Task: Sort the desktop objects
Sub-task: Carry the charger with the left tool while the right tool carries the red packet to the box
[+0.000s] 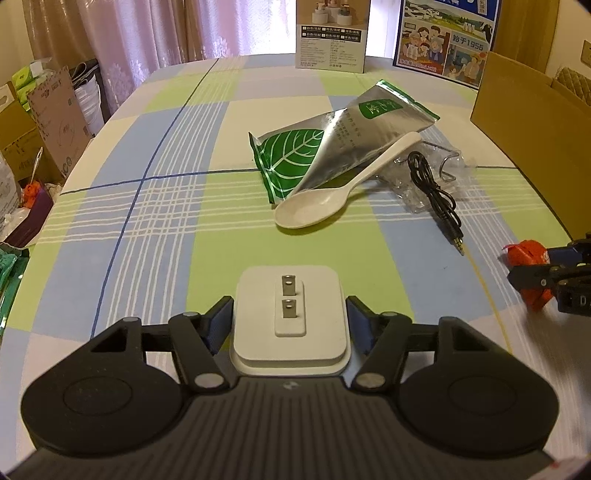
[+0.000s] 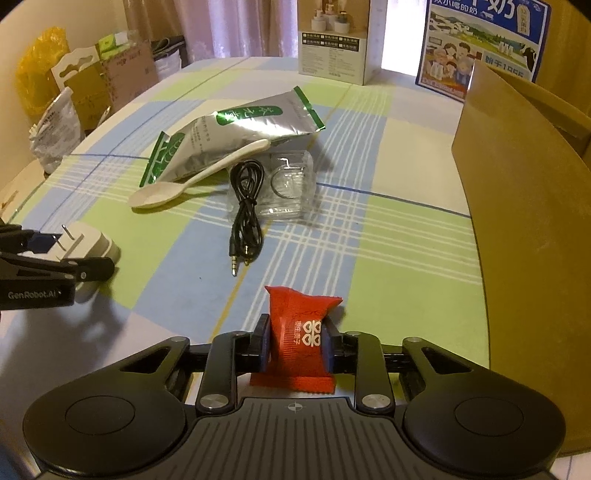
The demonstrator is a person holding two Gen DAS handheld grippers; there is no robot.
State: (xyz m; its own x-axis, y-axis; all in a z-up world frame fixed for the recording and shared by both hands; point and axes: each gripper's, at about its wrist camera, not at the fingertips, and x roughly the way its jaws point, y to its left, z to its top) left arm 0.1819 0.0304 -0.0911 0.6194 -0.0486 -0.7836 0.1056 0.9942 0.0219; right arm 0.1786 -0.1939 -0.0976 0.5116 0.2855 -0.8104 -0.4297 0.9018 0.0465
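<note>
So the checked tablecloth (image 1: 155, 229) in green, blue and white is filling most of both views. A brown cardboard box (image 2: 524, 236) is standing along the right edge of the right wrist view, and two printed cartons (image 1: 332, 33) are sitting at the top center and top right.

Near the middle of the left wrist view a silver-and-green foil pouch (image 1: 332, 147) is lying tilted, with a white plastic spoon (image 1: 325, 199) leaning against it, bowl toward the camera. Just right of the spoon a clear plastic package (image 2: 291, 184) is lying flat, and a coiled black audio cable (image 2: 245, 206) is resting partly on it, its plugs pointing toward the bottom of the frame.

At bottom center of the left wrist view the left gripper (image 1: 290, 314) is sitting around a white power adapter (image 1: 290, 314), prongs facing up, blue pads touching both its sides, so it's grasping it.

At bottom center of the right wrist view the right gripper (image 2: 295, 341) is clenching a red candy packet (image 2: 297, 332), pads pressing both sides.
</note>
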